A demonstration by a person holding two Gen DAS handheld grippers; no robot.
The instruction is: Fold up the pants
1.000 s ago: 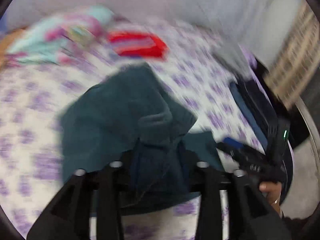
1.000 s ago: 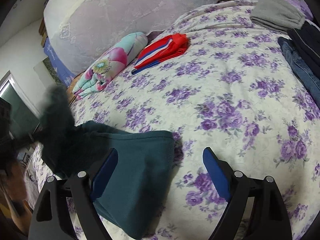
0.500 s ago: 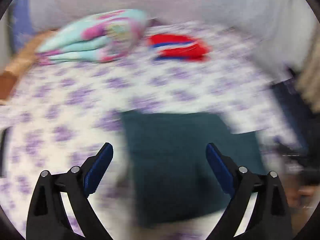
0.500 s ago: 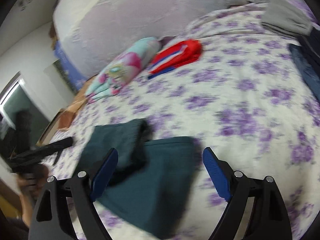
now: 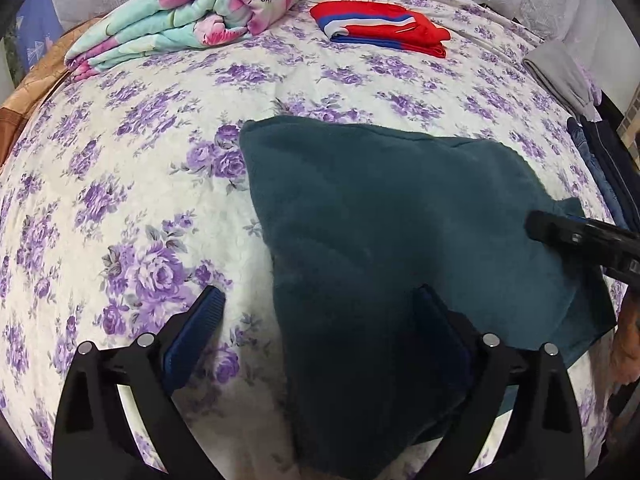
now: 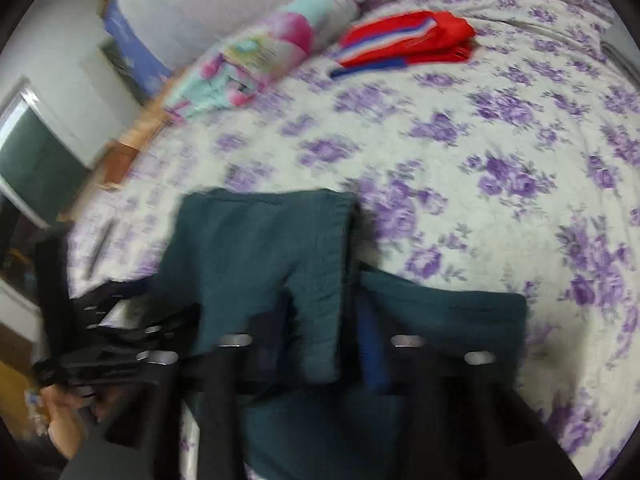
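1. On the floral bedspread point(image 5: 120, 184), soft fleecy teal pants point(image 5: 380, 220) lie folded into a rough rectangle.
2. Left gripper point(image 5: 320, 312): jaws opening, spread wide over the pants' near edge, gripping nothing.
3. Right gripper point(image 6: 324, 320): jaws closing around a fold of the pants; blur hides whether the pads press.
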